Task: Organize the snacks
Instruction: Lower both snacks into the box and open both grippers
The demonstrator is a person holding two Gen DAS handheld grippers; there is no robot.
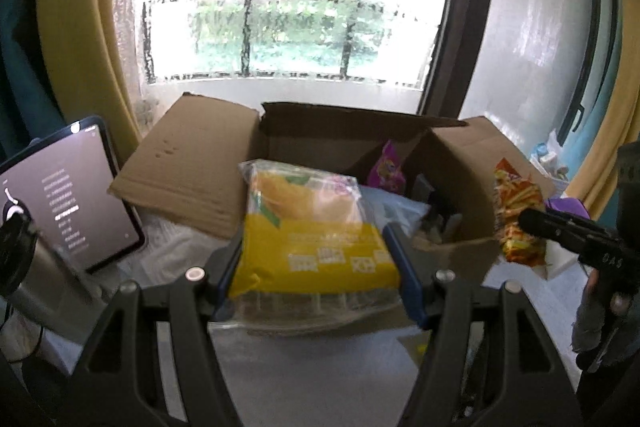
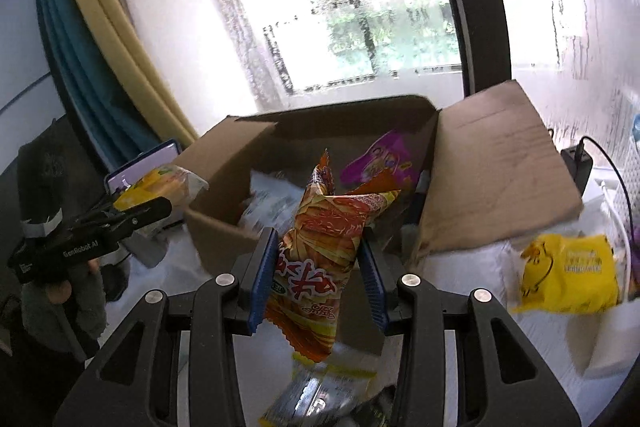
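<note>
My left gripper [image 1: 316,263] is shut on a yellow snack bag with a clear top [image 1: 316,223] and holds it just before the open cardboard box [image 1: 320,131]. It also shows at the left of the right wrist view [image 2: 160,187]. My right gripper [image 2: 320,267] is shut on an orange-red snack bag [image 2: 324,243] in front of the same box [image 2: 492,179]; this bag shows at the right of the left wrist view [image 1: 516,215]. A purple snack bag [image 1: 386,171] leans inside the box, also seen in the right wrist view [image 2: 380,163].
A tablet [image 1: 72,187] leans at the left by a metal cup [image 1: 40,275]. A yellow packet [image 2: 568,271] lies on the white surface right of the box, a yellow-and-clear packet [image 2: 320,391] below my right gripper. A black charger with cable [image 2: 576,167] and the window stand behind.
</note>
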